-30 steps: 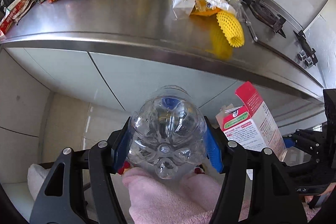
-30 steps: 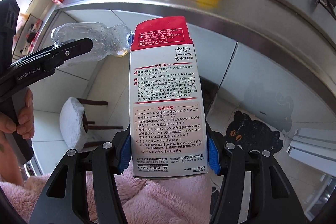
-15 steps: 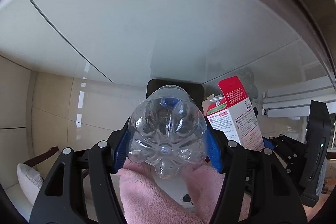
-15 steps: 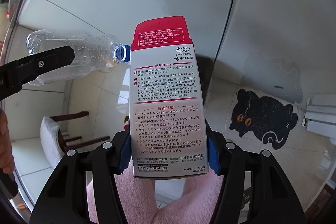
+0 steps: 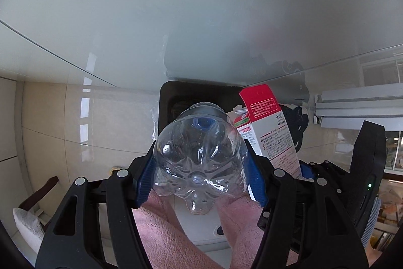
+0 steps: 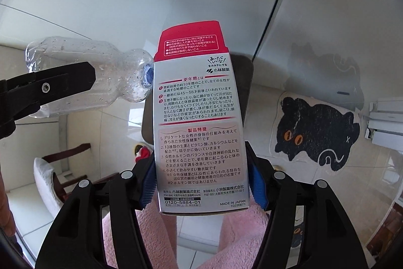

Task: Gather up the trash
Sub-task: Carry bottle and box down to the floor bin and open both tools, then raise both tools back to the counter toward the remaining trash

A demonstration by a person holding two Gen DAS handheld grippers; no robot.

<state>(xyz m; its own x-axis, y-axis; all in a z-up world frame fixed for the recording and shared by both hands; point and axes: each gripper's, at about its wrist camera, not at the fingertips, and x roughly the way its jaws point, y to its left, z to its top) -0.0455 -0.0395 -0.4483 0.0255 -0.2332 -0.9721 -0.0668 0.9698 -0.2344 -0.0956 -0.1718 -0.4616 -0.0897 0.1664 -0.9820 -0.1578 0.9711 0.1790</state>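
Pale glossy tile floor [image 6: 83, 122], seen from above, with streaks of window light across it. Bears a dark, square-cornered bin [image 5: 176, 92] set against the foot of the grey cabinet front [image 5: 201, 17]; shows as open at the top in the left wrist view, contents too dark to tell. Holds a pale mat [image 6: 314, 132] printed with a black, orange-eyed cat, lying flat just right of the bin and near a white rail [image 5: 357, 105] at the floor's edge. Carries a dark wooden stool [image 6: 47, 175] with a white fluffy seat, well left of the bin. Shows a small red-and-white thing [image 6: 142, 151] close by the bin; cannot tell what.
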